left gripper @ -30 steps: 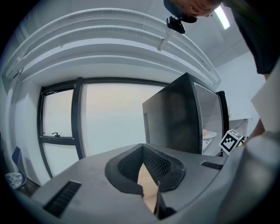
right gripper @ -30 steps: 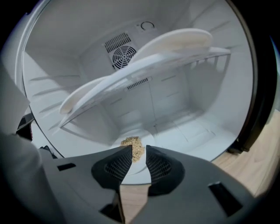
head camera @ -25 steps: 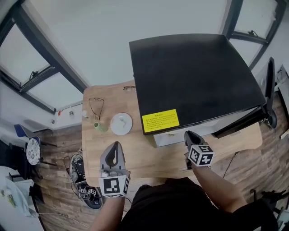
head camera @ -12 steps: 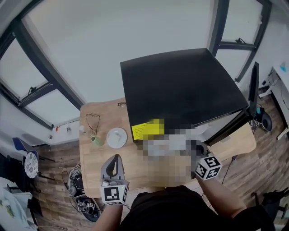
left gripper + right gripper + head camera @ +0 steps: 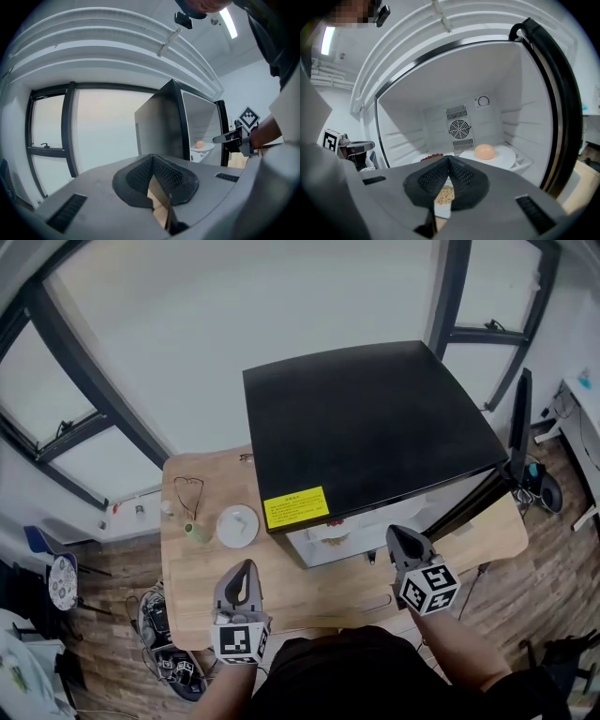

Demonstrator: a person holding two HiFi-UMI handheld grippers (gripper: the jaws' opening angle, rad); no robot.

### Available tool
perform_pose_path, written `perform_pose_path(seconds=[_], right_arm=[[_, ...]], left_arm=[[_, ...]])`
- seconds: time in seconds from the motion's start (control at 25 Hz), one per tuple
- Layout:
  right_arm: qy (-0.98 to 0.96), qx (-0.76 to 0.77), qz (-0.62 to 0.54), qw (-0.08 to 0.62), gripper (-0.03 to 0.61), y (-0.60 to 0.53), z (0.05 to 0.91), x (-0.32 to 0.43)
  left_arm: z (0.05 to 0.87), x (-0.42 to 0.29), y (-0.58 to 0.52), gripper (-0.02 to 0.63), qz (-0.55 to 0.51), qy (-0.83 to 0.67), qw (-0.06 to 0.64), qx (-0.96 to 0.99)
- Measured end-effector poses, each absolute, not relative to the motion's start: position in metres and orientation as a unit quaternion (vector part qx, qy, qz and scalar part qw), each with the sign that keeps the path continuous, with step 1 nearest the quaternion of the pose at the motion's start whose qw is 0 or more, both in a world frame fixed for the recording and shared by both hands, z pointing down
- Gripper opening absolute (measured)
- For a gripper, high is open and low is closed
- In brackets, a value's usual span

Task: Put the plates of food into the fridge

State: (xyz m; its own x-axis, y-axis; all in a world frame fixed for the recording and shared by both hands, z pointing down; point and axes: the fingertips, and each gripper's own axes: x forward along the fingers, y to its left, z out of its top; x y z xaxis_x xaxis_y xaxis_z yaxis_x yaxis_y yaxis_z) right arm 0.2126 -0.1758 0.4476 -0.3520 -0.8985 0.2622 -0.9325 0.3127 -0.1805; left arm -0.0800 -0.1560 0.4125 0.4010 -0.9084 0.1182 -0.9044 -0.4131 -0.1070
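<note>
The black fridge (image 5: 366, 427) stands on the wooden table (image 5: 309, 592) with its door (image 5: 518, 423) swung open to the right. In the right gripper view, three plates sit inside. One holds a round orange food (image 5: 485, 151), one red food (image 5: 432, 157) and one pale grains (image 5: 443, 193). My right gripper (image 5: 399, 540) hangs just in front of the opening, jaws shut and empty (image 5: 449, 160). My left gripper (image 5: 243, 576) hovers over the table's near left, shut with nothing in it (image 5: 152, 158). A white plate (image 5: 237, 525) lies on the table left of the fridge.
A pair of glasses (image 5: 188, 491) and a small green object (image 5: 198, 532) lie at the table's left end near the window. A yellow label (image 5: 295, 507) is on the fridge top. Cables and clutter (image 5: 159, 615) lie on the floor at the left.
The head view has shifted a little left, so more of the open fridge front shows. My right gripper sits slightly nearer to me, before the opening. The left gripper has barely moved.
</note>
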Motion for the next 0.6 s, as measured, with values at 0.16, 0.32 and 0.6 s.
perform_pose_path(seconds=[0.16, 0.32, 0.6], right_arm=[[-0.808, 0.567, 0.15, 0.058, 0.021, -0.177, 0.446, 0.214], [-0.811, 0.566, 0.14, 0.056, 0.021, -0.18, 0.441, 0.215], [-0.808, 0.568, 0.146, 0.057, 0.021, -0.175, 0.446, 0.224]], left_arm=[[0.41, -0.077, -0.157, 0.003, -0.081, 0.539, 0.014, -0.838], [0.413, -0.073, -0.16, 0.003, -0.081, 0.541, 0.01, -0.837], [0.416, -0.054, -0.154, 0.003, -0.083, 0.53, 0.004, -0.844]])
